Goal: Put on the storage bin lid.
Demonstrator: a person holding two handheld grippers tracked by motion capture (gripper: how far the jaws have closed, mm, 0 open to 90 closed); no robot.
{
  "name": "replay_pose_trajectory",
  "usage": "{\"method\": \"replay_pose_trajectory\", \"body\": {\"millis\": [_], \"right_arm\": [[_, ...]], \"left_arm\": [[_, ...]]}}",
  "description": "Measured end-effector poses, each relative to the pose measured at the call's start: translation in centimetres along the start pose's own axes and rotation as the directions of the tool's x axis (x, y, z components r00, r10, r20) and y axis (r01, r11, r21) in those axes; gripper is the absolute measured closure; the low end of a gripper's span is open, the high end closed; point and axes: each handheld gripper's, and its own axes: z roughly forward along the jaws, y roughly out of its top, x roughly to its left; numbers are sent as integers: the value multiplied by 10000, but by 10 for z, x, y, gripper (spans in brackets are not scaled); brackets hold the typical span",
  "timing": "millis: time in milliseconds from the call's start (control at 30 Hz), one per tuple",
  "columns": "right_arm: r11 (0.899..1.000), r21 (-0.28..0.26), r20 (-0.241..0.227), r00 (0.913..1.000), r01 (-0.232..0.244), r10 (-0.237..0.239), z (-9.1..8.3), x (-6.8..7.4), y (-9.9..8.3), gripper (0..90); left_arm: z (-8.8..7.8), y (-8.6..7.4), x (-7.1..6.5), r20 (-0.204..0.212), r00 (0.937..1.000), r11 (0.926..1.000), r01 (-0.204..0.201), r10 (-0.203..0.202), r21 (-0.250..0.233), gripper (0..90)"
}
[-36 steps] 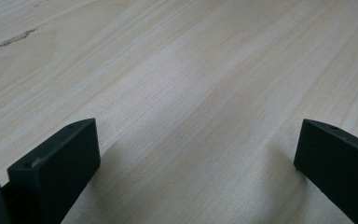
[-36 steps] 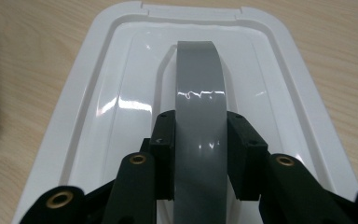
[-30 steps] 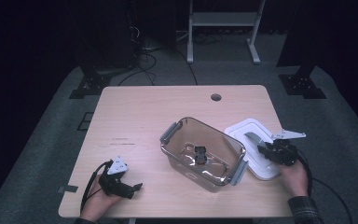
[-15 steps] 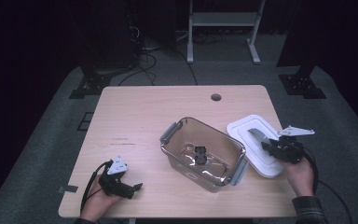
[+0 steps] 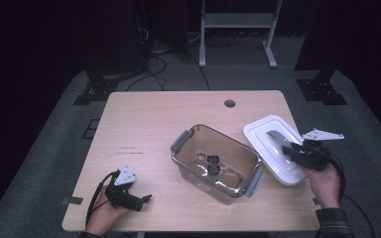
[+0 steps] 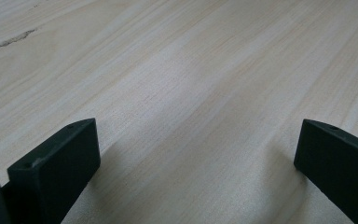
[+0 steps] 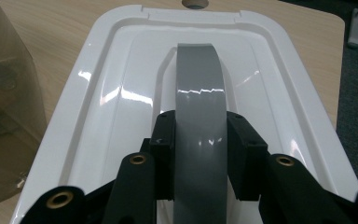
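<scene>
A clear brownish plastic container with grey side latches stands open on the wooden table, with a small dark object on its floor. Its white lid is at the table's right edge, tilted up off the surface. My right gripper is shut on the lid's grey handle, with a black pad pressed on each side of it. The lid spreads out ahead of that gripper. My left gripper rests at the table's front left, open, its fingers wide apart over bare wood.
A round cable hole lies in the table's far edge. The container's brown wall stands just left of the lid. Beyond the table are dark carpet, cables and a metal stand. The table's left half is bare wood.
My right gripper has risen with the lid's handle in it, and the lid has tipped up from the table. The left gripper has stayed in place.
</scene>
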Motion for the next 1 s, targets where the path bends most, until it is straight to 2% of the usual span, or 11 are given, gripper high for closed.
{"method": "replay_pose_trajectory", "body": {"millis": [533,1000], "right_arm": [[9995,-296,42,10000,-71,72,-16,0,9,663],[9976,-689,-158,9999,-35,25,-33,6,20,663]], "left_arm": [[0,0,0,0,10000,10000,-2,2,2,0],[0,0,0,1,10000,10000,-2,2,3,0]]}}
